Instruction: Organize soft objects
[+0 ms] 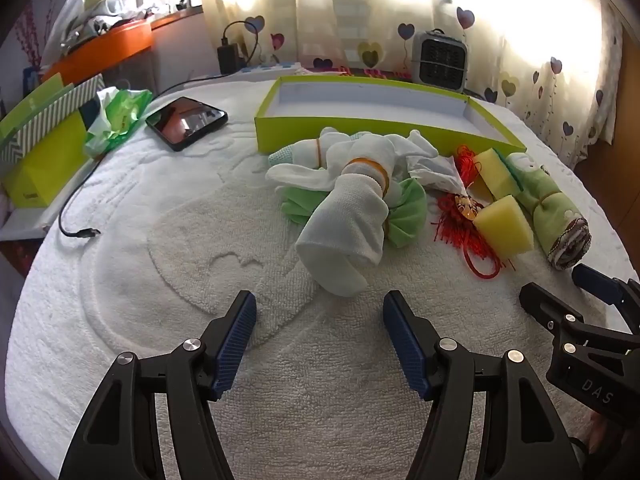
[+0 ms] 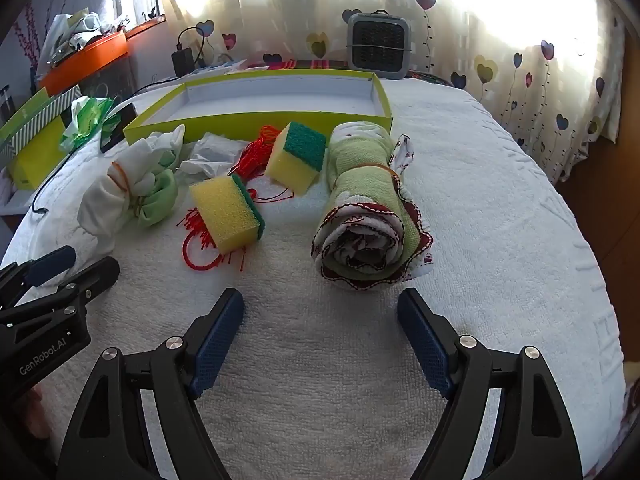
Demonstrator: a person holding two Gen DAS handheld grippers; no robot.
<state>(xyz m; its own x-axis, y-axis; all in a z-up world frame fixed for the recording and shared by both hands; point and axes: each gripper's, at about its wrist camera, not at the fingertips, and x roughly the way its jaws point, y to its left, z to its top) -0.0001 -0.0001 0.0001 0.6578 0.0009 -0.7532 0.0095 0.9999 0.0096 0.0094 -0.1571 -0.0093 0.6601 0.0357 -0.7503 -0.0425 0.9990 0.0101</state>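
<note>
We note the green tray [image 2: 256,114] lying empty at the back of the towelled table, likely the destination, with all soft items heaped just in front of its near wall. Right gripper [image 2: 320,336]: jaws wide apart, holding nothing, lined up on the rolled cloth [image 2: 370,208]. That roll lies in front of the tray's right end, long axis running from tray toward us, open spiral end facing the gripper. Left gripper [image 1: 319,338]: equally wide, empty, facing the banded white bundle [image 1: 348,216], which points diagonally away from the tray.
</note>
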